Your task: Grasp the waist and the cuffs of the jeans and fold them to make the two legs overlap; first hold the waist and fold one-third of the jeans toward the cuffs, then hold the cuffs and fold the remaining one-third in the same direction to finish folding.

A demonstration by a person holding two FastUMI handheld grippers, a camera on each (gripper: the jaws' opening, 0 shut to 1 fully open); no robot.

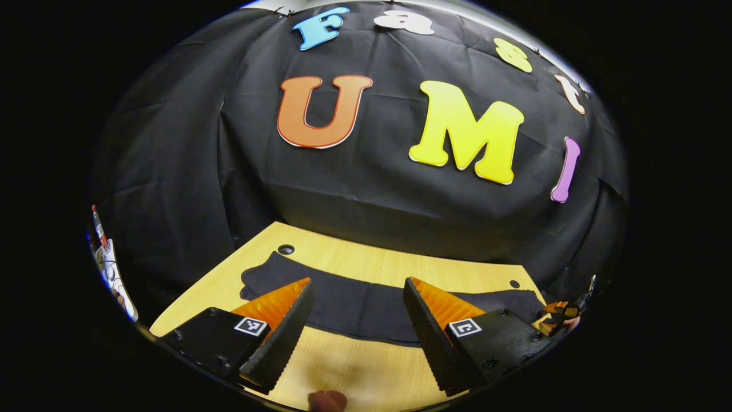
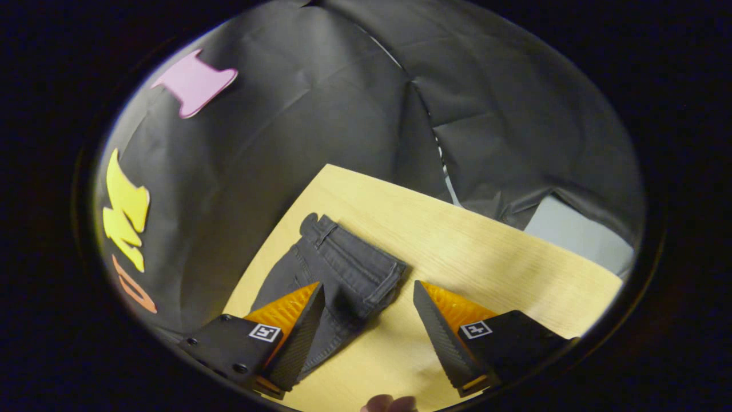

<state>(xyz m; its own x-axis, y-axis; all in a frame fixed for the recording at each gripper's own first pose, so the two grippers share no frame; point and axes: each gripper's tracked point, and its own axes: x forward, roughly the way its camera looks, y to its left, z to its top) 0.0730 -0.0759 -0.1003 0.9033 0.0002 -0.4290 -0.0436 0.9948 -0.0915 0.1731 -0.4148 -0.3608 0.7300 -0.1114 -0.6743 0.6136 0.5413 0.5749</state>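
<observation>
Both tongs, the left tongs [image 1: 357,320] and the right tongs [image 2: 369,326], hung wide open above the jeans [image 1: 366,306] lying lengthwise across the bench [image 2: 457,246] at lower centre, presumably poised to pinch waist and cuffs.

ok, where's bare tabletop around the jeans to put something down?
Right gripper view: a wide bare stretch of table lies beyond the waist of the jeans, out to the far edge. Left gripper view: a bare strip between the jeans and the near edge, and a narrower one behind them toward the wall. The middle is taken by the jeans, laid lengthwise.
</observation>
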